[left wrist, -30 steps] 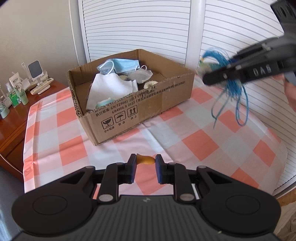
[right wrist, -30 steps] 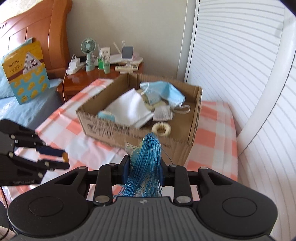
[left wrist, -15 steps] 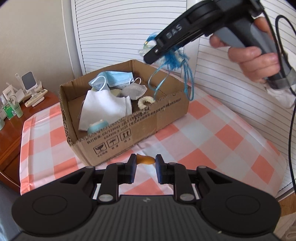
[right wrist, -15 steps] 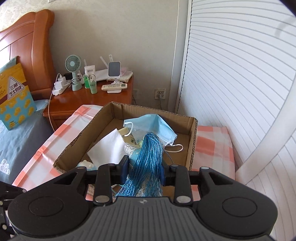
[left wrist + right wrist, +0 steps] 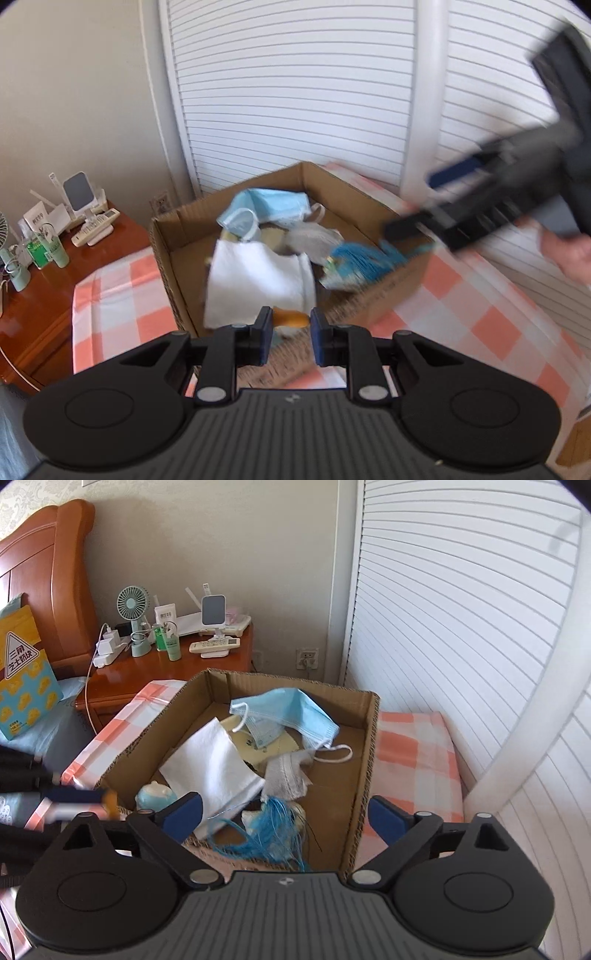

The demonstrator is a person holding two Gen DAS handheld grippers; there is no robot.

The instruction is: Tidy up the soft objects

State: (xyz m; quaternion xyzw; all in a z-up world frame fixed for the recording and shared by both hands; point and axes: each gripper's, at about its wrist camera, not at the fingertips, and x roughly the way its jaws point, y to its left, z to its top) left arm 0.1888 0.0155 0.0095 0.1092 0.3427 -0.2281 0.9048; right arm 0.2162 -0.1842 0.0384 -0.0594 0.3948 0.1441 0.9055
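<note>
An open cardboard box (image 5: 391, 291) (image 5: 369, 738) stands on the checked cloth. It holds a blue face mask (image 5: 291, 712), a white cloth (image 5: 218, 764), a grey mask (image 5: 288, 775) and a pale blue soft toy (image 5: 155, 797). A blue tinsel tassel (image 5: 362, 264) (image 5: 273, 830) lies at the box's near corner. My right gripper (image 5: 284, 816) is open and empty above it. My left gripper (image 5: 288, 332) is shut on a small orange piece (image 5: 291, 318) over the box's near wall.
A wooden nightstand (image 5: 155, 668) with a fan, bottles, a remote and a phone stand is behind the box. White louvred doors (image 5: 461, 627) run along the right. A bed with a yellow-blue bag (image 5: 22, 672) lies to the left.
My right gripper has opened and the blue tassel has dropped into the box. My left gripper has moved forward over the box's near wall with the orange piece.
</note>
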